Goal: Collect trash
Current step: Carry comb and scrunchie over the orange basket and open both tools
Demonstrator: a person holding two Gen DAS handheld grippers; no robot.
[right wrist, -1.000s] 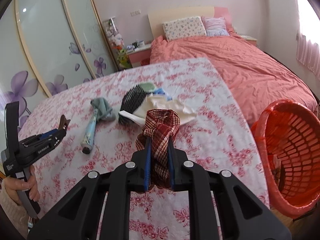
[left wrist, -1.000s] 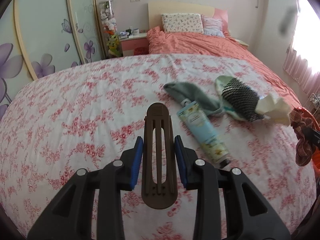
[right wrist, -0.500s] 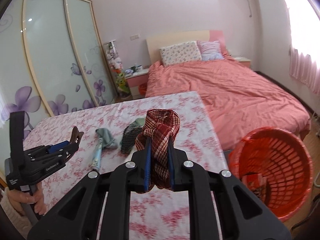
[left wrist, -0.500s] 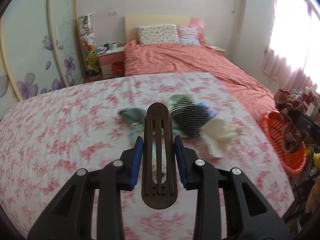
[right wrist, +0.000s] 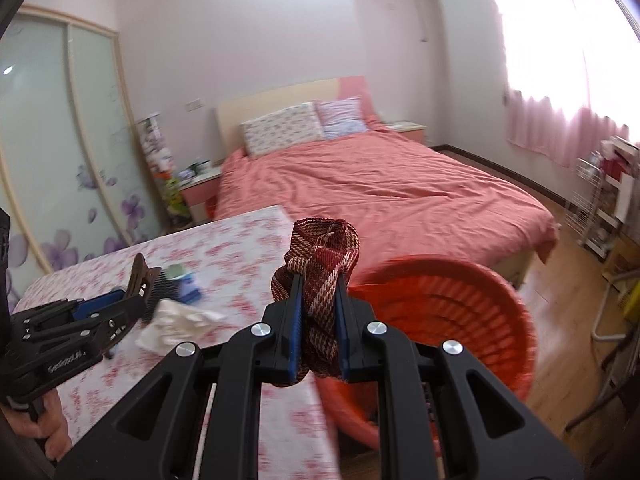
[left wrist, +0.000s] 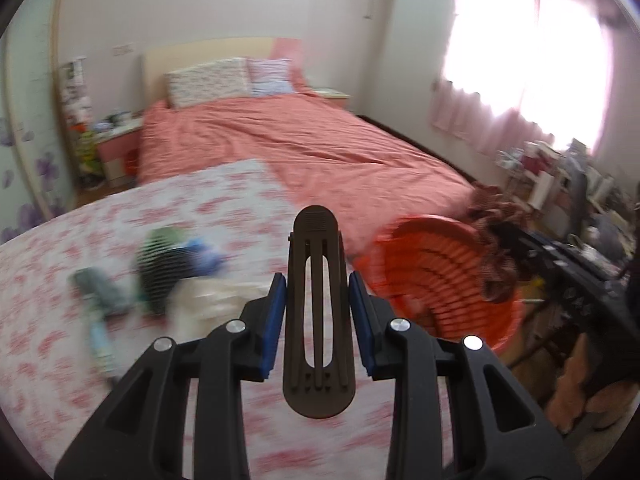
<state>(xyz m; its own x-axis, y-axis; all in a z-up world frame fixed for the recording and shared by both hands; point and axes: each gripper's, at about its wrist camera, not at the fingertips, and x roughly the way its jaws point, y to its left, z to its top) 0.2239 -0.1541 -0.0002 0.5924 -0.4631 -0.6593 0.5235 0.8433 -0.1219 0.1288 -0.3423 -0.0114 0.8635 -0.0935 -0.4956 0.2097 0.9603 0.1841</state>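
My left gripper (left wrist: 318, 322) is shut on a dark brown hair clip (left wrist: 318, 316), held above the floral-covered table (left wrist: 60, 360). In the right wrist view the same left gripper (right wrist: 120, 312) shows at the far left with the brown hair clip (right wrist: 138, 276) sticking out. My right gripper (right wrist: 319, 322) is shut on a red plaid woven band (right wrist: 320, 276), which hangs beside the rim of the orange basket (right wrist: 448, 312). From the left wrist view the plaid band (left wrist: 494, 248) hovers over the far side of the orange basket (left wrist: 436, 276).
On the table lie a black hairbrush (left wrist: 158, 272), a grey-green cloth (left wrist: 96, 284), a tube (left wrist: 100, 344) and a crumpled white tissue (right wrist: 176, 322). A salmon bed (right wrist: 380, 188) stands behind. Shelves and clutter (left wrist: 560, 184) fill the right side by the window.
Both grippers have swung right toward the orange basket, each keeping its grip. The table items have slid to the left of each view, and the basket now sits close in front.
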